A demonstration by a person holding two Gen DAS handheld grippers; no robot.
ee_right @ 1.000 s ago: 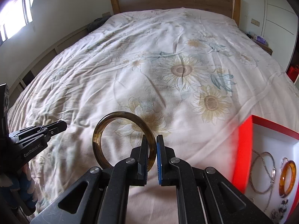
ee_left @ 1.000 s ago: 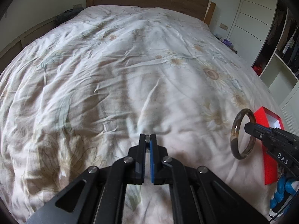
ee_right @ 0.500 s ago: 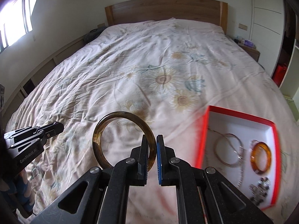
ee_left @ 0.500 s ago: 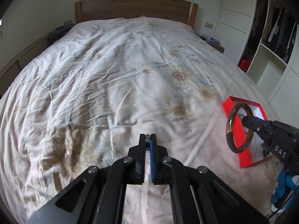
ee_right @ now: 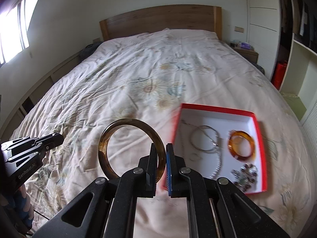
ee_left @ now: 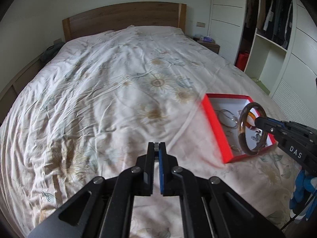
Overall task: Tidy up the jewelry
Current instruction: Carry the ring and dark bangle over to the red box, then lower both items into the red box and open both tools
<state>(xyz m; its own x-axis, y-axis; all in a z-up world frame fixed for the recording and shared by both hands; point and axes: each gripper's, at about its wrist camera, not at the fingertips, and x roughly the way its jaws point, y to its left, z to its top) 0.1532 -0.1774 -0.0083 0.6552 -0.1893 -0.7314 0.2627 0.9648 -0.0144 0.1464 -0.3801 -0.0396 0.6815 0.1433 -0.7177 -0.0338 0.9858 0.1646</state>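
My right gripper is shut on a brown translucent bangle, held upright above the bedspread, left of a red box with a white inside. In that box lie an orange bangle, a silver chain and a dark beaded piece. My left gripper is shut with nothing in it, over the quilt. From the left wrist the right gripper shows at the right with the bangle in front of the red box. The left gripper also appears at the left edge of the right wrist view.
A wide bed with a floral quilt fills both views, its wooden headboard at the far end. A nightstand and white wardrobe with open shelves stand to the right. A gloved hand holds the right gripper.
Both grippers have pulled back and risen, so more of the bed and the whole red box have come into view. The bangle stays clamped in the right gripper.
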